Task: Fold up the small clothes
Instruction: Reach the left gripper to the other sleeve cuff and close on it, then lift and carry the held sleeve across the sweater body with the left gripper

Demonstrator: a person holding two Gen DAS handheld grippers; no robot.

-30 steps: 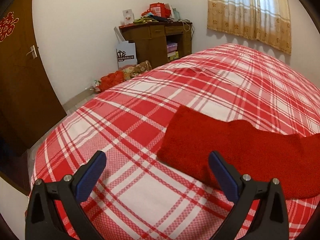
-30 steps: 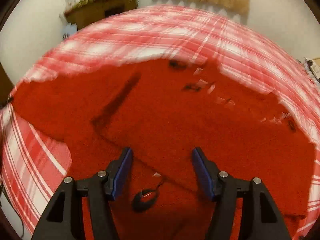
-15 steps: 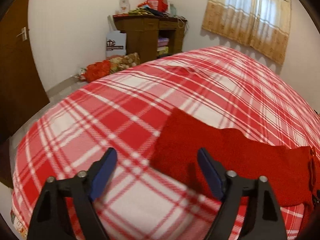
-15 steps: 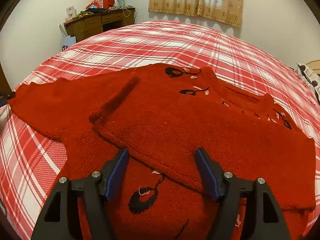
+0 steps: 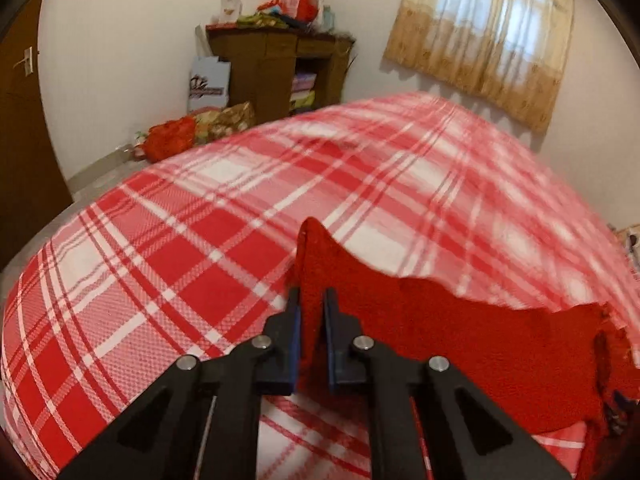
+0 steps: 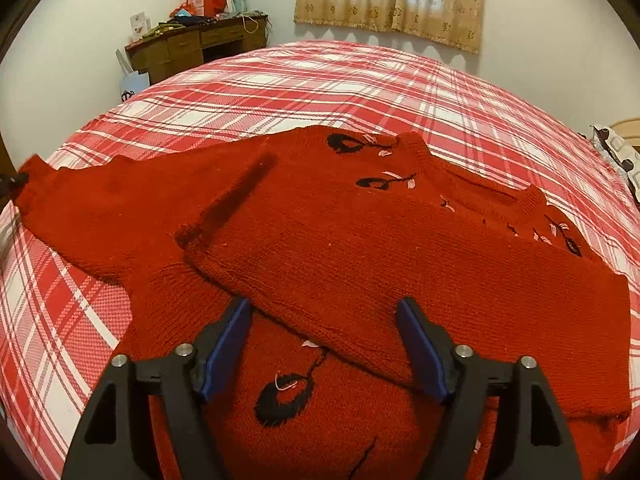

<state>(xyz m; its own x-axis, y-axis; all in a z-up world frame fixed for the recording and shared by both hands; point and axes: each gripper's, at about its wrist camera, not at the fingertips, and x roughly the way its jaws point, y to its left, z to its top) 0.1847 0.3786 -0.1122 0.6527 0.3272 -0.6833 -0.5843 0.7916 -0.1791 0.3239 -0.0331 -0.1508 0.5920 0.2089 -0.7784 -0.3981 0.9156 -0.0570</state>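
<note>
A red knitted sweater [image 6: 360, 248] with black embroidered motifs lies spread on a bed covered by a red-and-white plaid sheet [image 6: 360, 80], its neckline toward the right of the right wrist view. 1 sleeve [image 6: 420, 280] is folded across the chest; the other sleeve [image 5: 460, 328] stretches out toward the left edge of the bed. The left hand-held gripper [image 5: 311, 304] is clenched on the cuff end of that outstretched sleeve, the fabric standing up in a peak between its 2 blue pads [image 5: 295, 332]. The right hand-held gripper [image 6: 324, 320] hangs over the lower body of the sweater, its jaws opening, with nothing pinched between them; the edge of the folded sleeve lies beneath the gap. Beyond the bed stand a dark wooden desk [image 5: 276, 68] piled with clutter and a curtained window [image 5: 488, 36].
</note>
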